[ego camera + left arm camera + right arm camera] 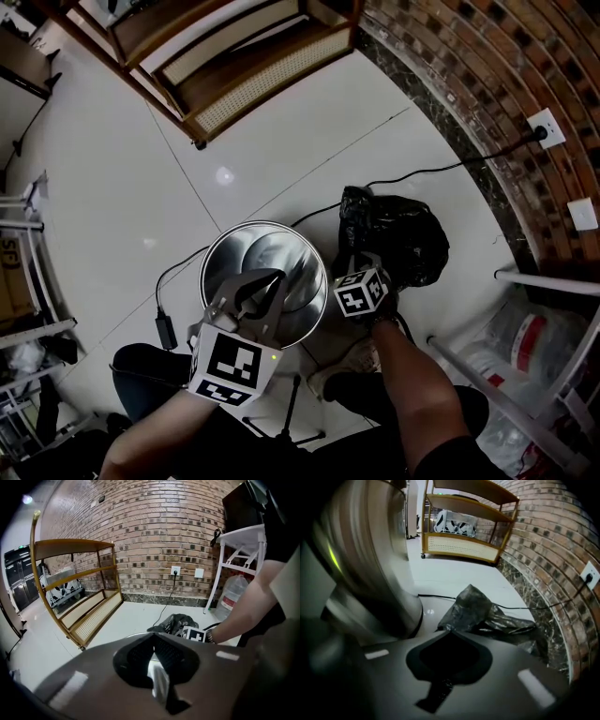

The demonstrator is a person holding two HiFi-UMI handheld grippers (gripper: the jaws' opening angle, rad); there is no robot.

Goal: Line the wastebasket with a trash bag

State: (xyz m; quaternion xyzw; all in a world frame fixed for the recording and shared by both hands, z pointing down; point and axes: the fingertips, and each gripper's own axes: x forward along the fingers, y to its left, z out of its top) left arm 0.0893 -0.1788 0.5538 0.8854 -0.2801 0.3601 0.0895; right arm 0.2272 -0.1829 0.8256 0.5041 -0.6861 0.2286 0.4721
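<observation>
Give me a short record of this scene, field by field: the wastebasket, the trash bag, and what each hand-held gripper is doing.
wastebasket: round, metal, upright on the white floor, unlined
trash bag: black, crumpled on the floor beside the wastebasket
left hand-held gripper: shut on the wastebasket's rim
right hand-held gripper: shut, low at the trash bag's edge, apparently pinching it

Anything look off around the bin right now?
Nothing damaged or spilled. The trash bag lies crumpled on the floor beside the wastebasket, which is bare inside. A black cable runs along the floor right by both, where the bag could snag. The right gripper is shut on the bag's edge.
</observation>
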